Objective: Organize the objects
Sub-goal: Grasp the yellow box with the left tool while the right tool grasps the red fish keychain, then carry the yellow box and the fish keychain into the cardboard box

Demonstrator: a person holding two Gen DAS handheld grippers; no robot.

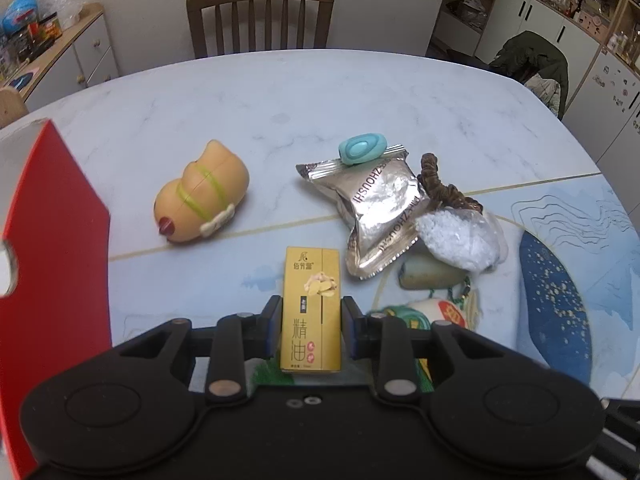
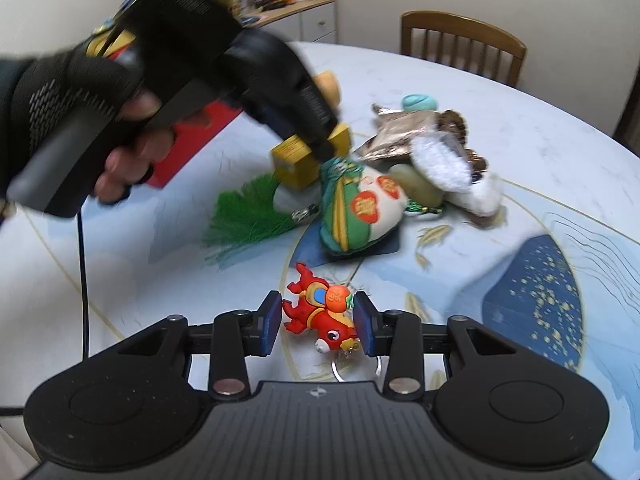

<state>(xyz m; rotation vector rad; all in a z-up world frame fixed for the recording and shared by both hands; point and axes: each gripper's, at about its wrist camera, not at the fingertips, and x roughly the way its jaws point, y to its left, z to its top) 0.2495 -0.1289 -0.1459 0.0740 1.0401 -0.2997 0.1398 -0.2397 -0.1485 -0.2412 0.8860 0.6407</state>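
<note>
The left tongs (image 1: 311, 330) pinch a small gold carton (image 1: 311, 312), both blue pads flat against its long sides. The carton points toward 12 o'clock; its face shows a pale flower picture and the large Chinese characters 精油, with smaller print too fine to read. In the right wrist view the same carton looks yellow and is blurred under the left tongs, which a person's gloved hand (image 2: 80, 120) grips.

The right tongs (image 2: 316, 318) sit around a red rubbery keychain figure (image 2: 320, 312) with an orange fruit on its back; the right pad meets the figure's fruit side and the left pad its tail side, so the figure is pinched between them. A metal key ring (image 2: 344, 372) trails toward 6 o'clock.

On the marble-patterned worktop (image 1: 280, 112), at 1 o'clock from the carton, lies a silver foil snack packet (image 1: 380, 208) printed with "MIZHOUSHI". A teal oval piece (image 1: 362, 148) rests on its far edge, a brown hair tie (image 1: 436, 184) touches its right side, and a clear bag of white granules (image 1: 460, 240) overlaps its near corner. At 11 o'clock from the carton, apart from the heap, a peach-coloured toy (image 1: 200, 196) with green bands lies on its side. A red box (image 1: 52, 260) stands at 9 o'clock. A stuffed pouch (image 2: 360, 208) with round orange labels, their writing unreadable, lies beside a green tassel (image 2: 248, 212).
</note>
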